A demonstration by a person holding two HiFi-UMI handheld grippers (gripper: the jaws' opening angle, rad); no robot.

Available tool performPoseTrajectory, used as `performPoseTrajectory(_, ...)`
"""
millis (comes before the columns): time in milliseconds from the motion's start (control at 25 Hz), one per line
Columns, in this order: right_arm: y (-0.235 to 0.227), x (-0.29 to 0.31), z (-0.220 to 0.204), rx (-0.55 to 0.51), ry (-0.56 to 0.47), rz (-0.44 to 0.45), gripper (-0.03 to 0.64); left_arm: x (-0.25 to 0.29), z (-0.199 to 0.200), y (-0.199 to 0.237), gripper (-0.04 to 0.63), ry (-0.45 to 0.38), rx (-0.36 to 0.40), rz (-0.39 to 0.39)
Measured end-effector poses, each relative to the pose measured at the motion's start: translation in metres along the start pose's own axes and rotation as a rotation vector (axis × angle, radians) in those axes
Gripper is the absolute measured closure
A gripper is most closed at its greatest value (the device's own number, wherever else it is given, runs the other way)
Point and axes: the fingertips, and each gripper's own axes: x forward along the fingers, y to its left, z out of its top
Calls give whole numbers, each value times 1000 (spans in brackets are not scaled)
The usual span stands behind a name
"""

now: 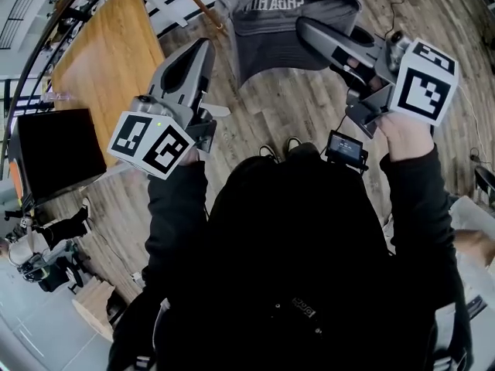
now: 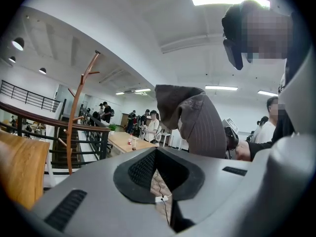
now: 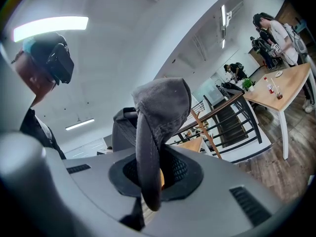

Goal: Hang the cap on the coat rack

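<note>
I am keeping watch as the right gripper [image 1: 305, 29] is pinching the brim of the grey cap [image 1: 282, 18]. The cap is hanging in the air at twelve o'clock in the head view, over the plank floor [image 1: 309, 107] and clear of the wooden table [image 1: 100, 60] at ten o'clock. The left gripper [image 1: 205, 46] is hovering at eleven o'clock beside the cap, apart from it, its jaws pressed together on nothing. In the left gripper view the wooden coat rack [image 2: 75, 113] is standing at nine o'clock by a dark railing [image 2: 39, 115], well apart from the cap.
</note>
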Motion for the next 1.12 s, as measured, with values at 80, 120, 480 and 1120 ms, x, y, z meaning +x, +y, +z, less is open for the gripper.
performPoseTrajectory(80, 0, 0, 1, 5, -8, 4, 577, 0, 0, -1, 592, 1, 2, -5)
performPoseTrajectory(120, 0, 0, 1, 8, -12, 7, 577, -1, 1, -1, 592, 2, 3, -6)
performPoseTrajectory(480, 1, 0, 1, 21, -2, 3, 577, -3, -3, 0, 592, 12, -13, -9)
performPoseTrajectory(1120, 5, -1, 7, -1, -22, -8, 577, 8, 7, 6, 592, -30, 16, -45)
